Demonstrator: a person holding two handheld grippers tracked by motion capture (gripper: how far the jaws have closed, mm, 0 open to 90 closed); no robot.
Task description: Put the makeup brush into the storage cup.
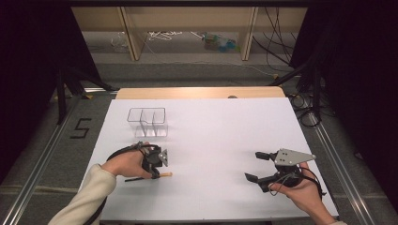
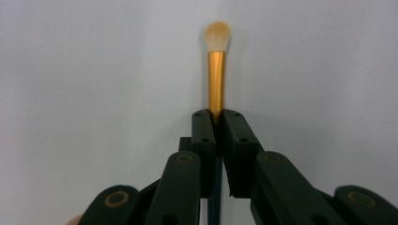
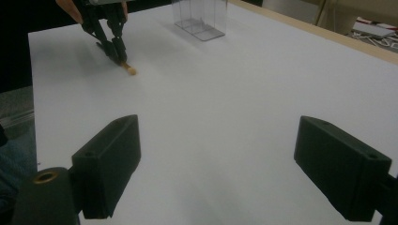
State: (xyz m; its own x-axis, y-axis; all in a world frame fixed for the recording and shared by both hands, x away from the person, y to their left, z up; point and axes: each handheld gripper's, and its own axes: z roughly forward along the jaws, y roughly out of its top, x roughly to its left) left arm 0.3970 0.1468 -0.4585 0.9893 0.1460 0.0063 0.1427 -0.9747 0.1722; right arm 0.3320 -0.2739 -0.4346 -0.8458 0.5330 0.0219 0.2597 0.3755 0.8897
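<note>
A makeup brush (image 1: 167,175) with a gold ferrule, pale bristles and a dark handle lies on the white table (image 1: 220,136) at the front left. My left gripper (image 1: 157,174) is shut on it at the base of the ferrule. In the left gripper view the ferrule and bristles of the brush (image 2: 216,75) stick out past the closed pads of the left gripper (image 2: 216,117), low over the table. My right gripper (image 1: 256,166) rests at the front right, open and empty. In the right gripper view its pads (image 3: 112,159) stand wide apart over bare table, with the left gripper (image 3: 117,51) and brush (image 3: 130,70) far off.
A clear plastic organiser (image 1: 148,122) with upright compartments stands at the back left of the table, beyond my left hand; the organiser (image 3: 199,18) is also at the top of the right gripper view. A wooden edge (image 1: 202,92) runs along the far side. Black curtains flank the table.
</note>
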